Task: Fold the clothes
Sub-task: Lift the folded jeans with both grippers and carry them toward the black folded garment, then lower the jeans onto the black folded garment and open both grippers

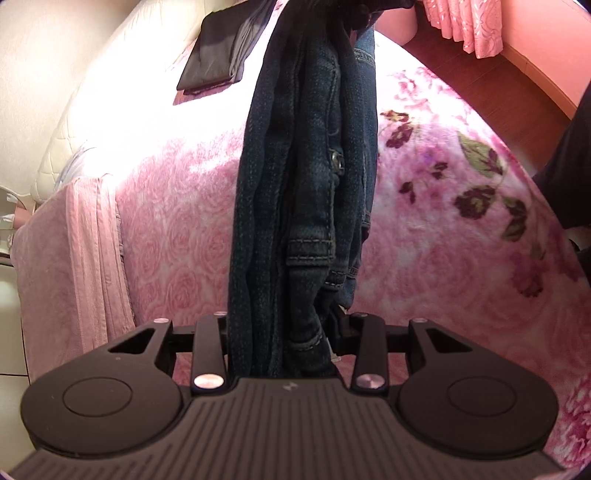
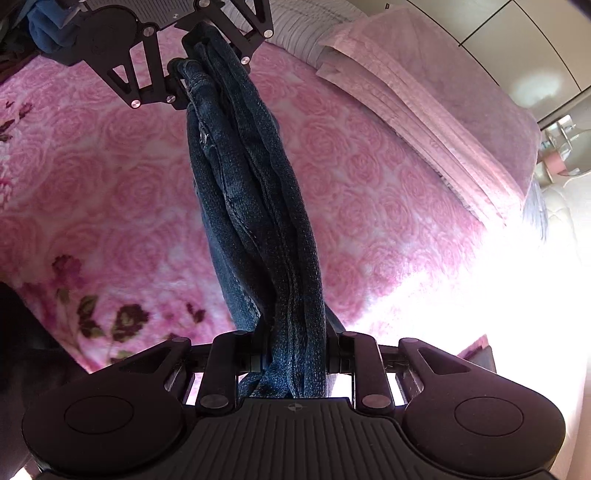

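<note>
Stretched in the air above the pink rose-patterned plush bedspread [image 2: 122,155], one pair of dark blue denim jeans [image 2: 255,206], bunched into a thick rope of folds and clear of the bed along the visible length. Clamped at one end in the left claw [image 1: 279,332], both fingers pressed against the gathered denim, a stitched hem or waistband edge just ahead of them; clamped at the other end in the right claw [image 2: 295,354], fingers likewise closed on several layers. From the right wrist view, the left claw [image 2: 199,62] seen at the far end, gripping a seamed edge. Likely heavy for clothing, and thick: stiff along the double-stitched seams, limp elsewhere, so prone to sag in the middle and to twist instead of lying flat. Not fragile, not slippery; coarse weave giving good purchase. Best hold probably at seams, waistband or hems, where layers are firm and less apt to slip than loose cloth. One metal rivet button [image 1: 336,159] visible on the denim. Count: one pair of jeans, two claws, one black folded garment [image 1: 218,48] lying flat near the head of the bed, one pale pink folded sheet [image 2: 424,103] along the bed's edge, one pink curtain [image 1: 465,26] at the window side. With the bundle aloft and both ends held, folding stage not settled by the views.
</note>
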`<state>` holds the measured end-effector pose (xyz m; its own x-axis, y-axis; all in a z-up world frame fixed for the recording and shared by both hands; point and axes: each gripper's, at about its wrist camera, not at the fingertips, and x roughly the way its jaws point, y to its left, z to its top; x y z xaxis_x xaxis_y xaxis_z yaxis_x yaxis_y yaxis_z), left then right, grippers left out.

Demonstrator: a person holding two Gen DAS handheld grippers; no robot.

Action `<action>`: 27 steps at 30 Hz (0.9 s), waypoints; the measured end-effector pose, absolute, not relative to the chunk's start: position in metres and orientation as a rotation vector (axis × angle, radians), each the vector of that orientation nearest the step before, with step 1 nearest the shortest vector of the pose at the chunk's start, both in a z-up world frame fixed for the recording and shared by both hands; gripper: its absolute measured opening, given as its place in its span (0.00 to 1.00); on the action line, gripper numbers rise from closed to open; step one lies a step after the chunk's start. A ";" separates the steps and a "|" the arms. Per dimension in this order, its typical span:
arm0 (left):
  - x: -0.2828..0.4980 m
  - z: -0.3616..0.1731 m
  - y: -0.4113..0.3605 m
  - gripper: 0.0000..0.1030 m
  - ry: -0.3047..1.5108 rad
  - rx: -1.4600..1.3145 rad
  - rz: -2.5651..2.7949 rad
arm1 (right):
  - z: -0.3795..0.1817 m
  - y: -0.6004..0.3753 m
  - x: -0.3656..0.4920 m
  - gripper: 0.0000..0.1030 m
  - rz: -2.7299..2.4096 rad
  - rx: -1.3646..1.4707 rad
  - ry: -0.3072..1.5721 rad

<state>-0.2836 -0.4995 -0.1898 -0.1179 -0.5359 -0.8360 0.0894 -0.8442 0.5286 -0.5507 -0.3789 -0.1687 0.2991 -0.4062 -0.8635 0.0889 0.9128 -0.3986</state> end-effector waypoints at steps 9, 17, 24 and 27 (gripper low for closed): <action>-0.287 -0.170 -0.461 0.34 -0.598 1.719 -2.035 | -0.145 -0.326 -0.563 0.22 -0.496 -0.215 1.247; -0.347 -0.149 -0.483 0.34 -0.756 1.644 -2.092 | -0.121 -0.332 -0.608 0.22 -0.588 -0.209 1.263; -0.460 -0.132 -0.562 0.34 -0.918 1.527 -2.113 | -0.099 -0.400 -0.694 0.22 -0.748 -0.237 1.261; -0.526 -0.130 -0.615 0.34 -0.952 1.476 -2.095 | -0.094 -0.450 -0.743 0.22 -0.795 -0.265 1.254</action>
<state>-0.5262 -0.6146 -0.1302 -0.3589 -0.6648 -0.6552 -0.0564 -0.6852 0.7262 -0.7427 -0.4505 -0.0942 0.0910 -0.6631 -0.7430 0.3894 0.7104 -0.5863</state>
